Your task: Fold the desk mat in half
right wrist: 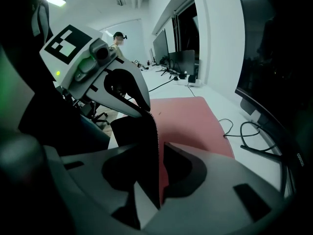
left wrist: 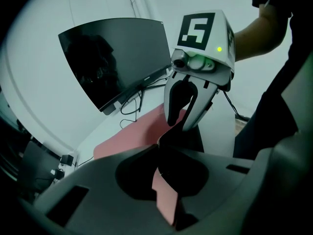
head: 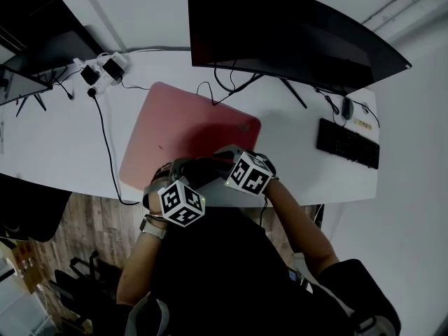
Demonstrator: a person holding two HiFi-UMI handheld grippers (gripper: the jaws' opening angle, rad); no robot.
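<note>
At the near edge of the worktop (head: 70, 138), my left tool (left wrist: 164, 180) pinches the lifted front edge of the pink mat (head: 182, 131) while my right tool (right wrist: 151, 180) stands wide around it, not gripping; the mat looks thin, light and floppy, so I'd hold both front corners.

**Operator and hand-held rig: outward appearance**

- Person: black short-sleeved top (head: 231, 271); pale wristband (head: 152, 229) on the left wrist.
- Left gripper (right wrist: 145, 109): rounded white housing. It carries a marker cube (head: 182, 203) faced with black-and-white squares, with a small green light (head: 203, 200) at the cube's edge. The two curved fingers (right wrist: 136, 88) are pale with dark inner faces.
- Right gripper (left wrist: 180, 125): same build, with a matching cube (head: 248, 173), a green lamp (left wrist: 219, 48) and a round grey lens (left wrist: 180, 62) under the cube.
- Close up, each gripper's body (left wrist: 88, 195) is matt grey moulding with rectangular recesses.
</note>
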